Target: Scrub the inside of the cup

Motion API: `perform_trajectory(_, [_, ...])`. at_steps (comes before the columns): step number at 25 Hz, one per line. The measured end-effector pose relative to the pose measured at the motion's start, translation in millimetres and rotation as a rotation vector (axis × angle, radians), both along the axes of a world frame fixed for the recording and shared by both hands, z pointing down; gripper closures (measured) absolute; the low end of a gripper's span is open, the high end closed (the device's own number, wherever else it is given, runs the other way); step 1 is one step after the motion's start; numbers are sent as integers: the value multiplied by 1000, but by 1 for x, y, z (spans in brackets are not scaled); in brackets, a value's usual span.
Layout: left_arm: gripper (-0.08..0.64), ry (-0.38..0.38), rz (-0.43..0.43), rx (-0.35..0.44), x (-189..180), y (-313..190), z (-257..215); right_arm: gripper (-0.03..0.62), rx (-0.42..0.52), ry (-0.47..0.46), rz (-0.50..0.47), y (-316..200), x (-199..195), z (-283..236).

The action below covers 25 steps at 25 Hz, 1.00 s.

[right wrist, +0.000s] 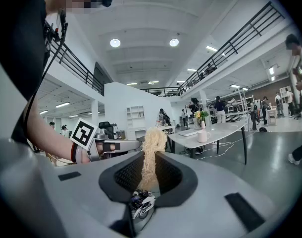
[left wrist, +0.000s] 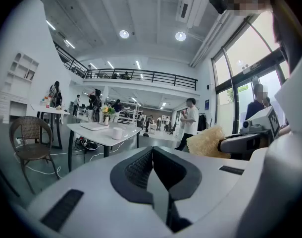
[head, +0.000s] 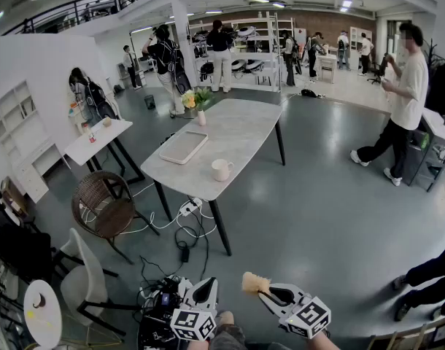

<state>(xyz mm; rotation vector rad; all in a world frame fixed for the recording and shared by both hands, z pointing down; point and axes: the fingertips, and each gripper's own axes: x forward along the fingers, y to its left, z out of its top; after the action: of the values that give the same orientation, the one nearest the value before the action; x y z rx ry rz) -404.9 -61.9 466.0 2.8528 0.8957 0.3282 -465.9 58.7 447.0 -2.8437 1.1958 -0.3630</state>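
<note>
A white cup (head: 221, 170) stands near the front edge of the marble table (head: 237, 130), far ahead of both grippers. It also shows small in the left gripper view, cup (left wrist: 117, 133), and in the right gripper view, cup (right wrist: 202, 136). My right gripper (head: 270, 292) (right wrist: 150, 158) is shut on a brush with a fluffy tan head (head: 253, 282) (right wrist: 151, 150) that sticks out past the jaws. My left gripper (head: 206, 289) (left wrist: 152, 156) is shut with nothing in it, just left of the right one. Both are held low, well short of the table.
On the table lie a flat tray (head: 182, 146) and a vase of flowers (head: 200, 111). A wicker chair (head: 106, 206) and cables with a power strip (head: 186, 210) sit on the floor before the table. Several people stand around the hall; one walks at the right (head: 401, 100).
</note>
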Motion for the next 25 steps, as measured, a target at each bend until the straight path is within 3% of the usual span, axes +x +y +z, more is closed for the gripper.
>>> perform_trajectory(10, [546, -8, -14, -7, 7, 3, 5, 531, -28, -13, 33, 6, 9, 0])
perform_trajectory(15, [546, -37, -12, 2, 11, 5, 15, 531, -3, -24, 1, 6, 11, 11])
perform_trajectory(25, [546, -78, -12, 2, 77, 37, 36, 531, 18, -40, 39, 37, 62, 20])
